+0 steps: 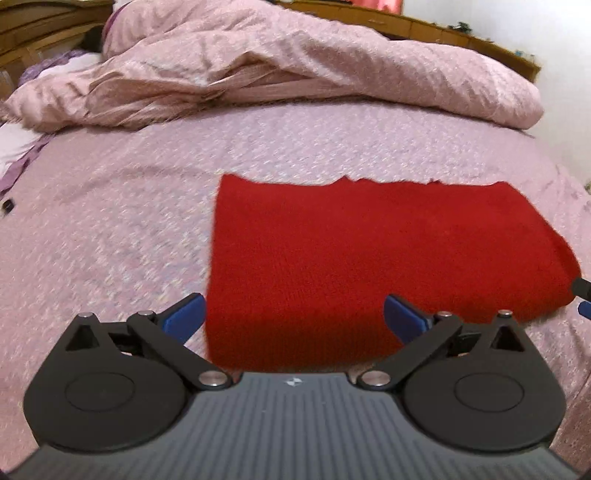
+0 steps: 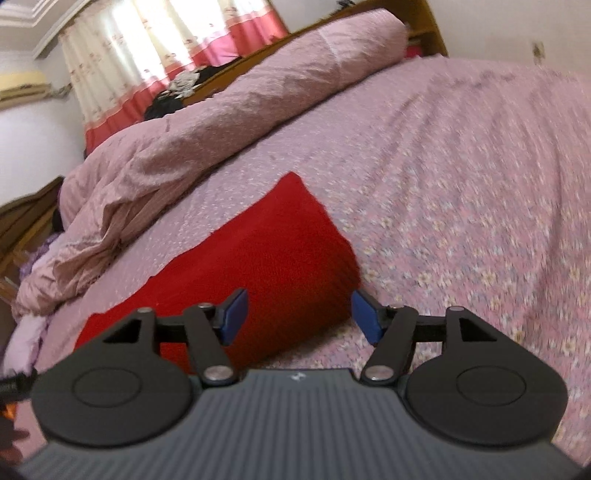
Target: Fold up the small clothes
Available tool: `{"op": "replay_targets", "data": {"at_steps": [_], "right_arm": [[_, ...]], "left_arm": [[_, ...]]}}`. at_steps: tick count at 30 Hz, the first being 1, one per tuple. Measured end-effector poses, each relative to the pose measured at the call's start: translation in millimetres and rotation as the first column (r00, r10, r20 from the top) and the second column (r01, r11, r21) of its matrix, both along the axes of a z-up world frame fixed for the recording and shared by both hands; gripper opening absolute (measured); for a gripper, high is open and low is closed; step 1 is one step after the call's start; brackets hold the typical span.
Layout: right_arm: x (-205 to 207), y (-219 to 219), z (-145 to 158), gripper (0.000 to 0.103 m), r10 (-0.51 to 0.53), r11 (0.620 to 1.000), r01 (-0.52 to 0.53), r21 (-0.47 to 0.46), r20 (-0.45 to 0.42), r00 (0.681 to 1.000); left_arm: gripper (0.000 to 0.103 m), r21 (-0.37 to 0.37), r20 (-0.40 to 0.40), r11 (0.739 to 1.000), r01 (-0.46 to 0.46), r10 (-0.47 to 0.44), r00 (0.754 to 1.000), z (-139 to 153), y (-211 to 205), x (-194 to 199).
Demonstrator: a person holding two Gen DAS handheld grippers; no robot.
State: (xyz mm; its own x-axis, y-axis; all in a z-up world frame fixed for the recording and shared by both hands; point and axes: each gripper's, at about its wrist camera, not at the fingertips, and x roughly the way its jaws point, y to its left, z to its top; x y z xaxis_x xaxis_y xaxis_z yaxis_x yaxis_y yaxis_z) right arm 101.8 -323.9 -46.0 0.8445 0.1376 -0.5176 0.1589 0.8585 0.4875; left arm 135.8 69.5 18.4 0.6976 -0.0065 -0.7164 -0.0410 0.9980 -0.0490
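A red knitted garment [image 1: 369, 258] lies flat in a folded rectangle on the pink floral bedsheet [image 1: 110, 240]. My left gripper [image 1: 293, 317] is open above its near left edge, holding nothing. The garment also shows in the right wrist view [image 2: 273, 258], with its far corner pointing away. My right gripper [image 2: 299, 314] is open over the garment's near right end, holding nothing. The tip of the right gripper shows at the far right of the left wrist view [image 1: 581, 291].
A rumpled pink duvet [image 1: 295, 62] is heaped along the far side of the bed. A wooden headboard [image 1: 461, 33] runs behind it. Curtains [image 2: 166, 55] hang at the window. The sheet [image 2: 461, 203] stretches wide to the right of the garment.
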Motion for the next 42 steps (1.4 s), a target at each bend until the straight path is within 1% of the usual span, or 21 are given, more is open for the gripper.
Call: {"op": "replay_targets", "data": {"at_steps": [4,10,14,17,19,20,23,28,32,35,38,40,42], "right_arm": [[3.2,-3.9,-10.4,0.067,-0.033,0.995,0.036,0.091,-0.038,0.999],[15.2,-0.7,-26.5,0.067,-0.058,0.968,0.078,0.238,-0.089,0.994],[24.6,5.6,-35.9,0.066,-0.063,0.947,0.088,0.309,-0.089,0.994],[29.0,9.0,-40.6,0.066,-0.082,0.941,0.100,0.322,-0.069,0.994],[30.6,9.4,-42.1,0.068,-0.082,0.939,0.099,0.328,-0.063,0.995],[31.2,9.0,-43.5,0.069,-0.080,0.936,0.094,0.339,-0.055,0.995],[32.4,8.0,-45.3,0.070,-0.070,0.934,0.080,0.349,-0.043,0.997],[31.8,8.4,-45.5,0.070,-0.065,0.940,0.076,0.334,-0.045,0.997],[41.3,8.9,-43.0,0.073,-0.065,0.931,0.078,0.356,-0.049,0.997],[46.4,4.9,-44.6,0.073,-0.081,0.908,0.093,0.408,-0.047,0.996],[48.8,3.6,-45.7,0.072,-0.102,0.893,0.110,0.436,-0.042,0.994],[51.0,3.3,-46.9,0.066,-0.111,0.890,0.116,0.441,-0.037,0.993],[52.2,1.9,-49.2,0.063,-0.121,0.886,0.124,0.446,-0.035,0.992]], "left_arm": [[0.103,-0.076,-0.045,0.996,-0.053,0.049,0.998,-4.4,14.5,-5.4],[0.103,-0.065,-0.063,0.992,-0.104,0.100,0.993,-12.6,20.5,-0.4],[0.103,-0.075,-0.061,0.989,-0.126,0.121,0.991,-15.7,23.0,4.2],[0.103,-0.074,-0.071,0.989,-0.126,0.121,0.990,-19.8,23.8,8.0],[0.103,-0.059,-0.098,0.989,-0.135,0.129,0.987,-24.5,24.7,12.8],[0.103,-0.063,-0.110,0.988,-0.138,0.131,0.985,-27.0,25.8,15.1],[0.103,-0.106,-0.121,0.981,-0.162,0.149,0.981,-31.7,31.0,17.9],[0.103,-0.103,-0.119,0.982,-0.158,0.146,0.982,-36.7,31.0,20.6],[0.103,-0.101,-0.118,0.981,-0.167,0.155,0.981,-36.9,29.9,20.1],[0.103,-0.081,-0.110,0.983,-0.162,0.153,0.982,-35.1,28.0,19.0],[0.103,-0.051,-0.083,0.985,-0.163,0.159,0.984,-28.4,24.2,14.1],[0.103,-0.019,-0.050,0.985,-0.171,0.170,0.984,-21.6,22.0,10.2],[0.103,0.002,-0.026,0.985,-0.173,0.173,0.985,-15.3,20.9,7.9]]}}
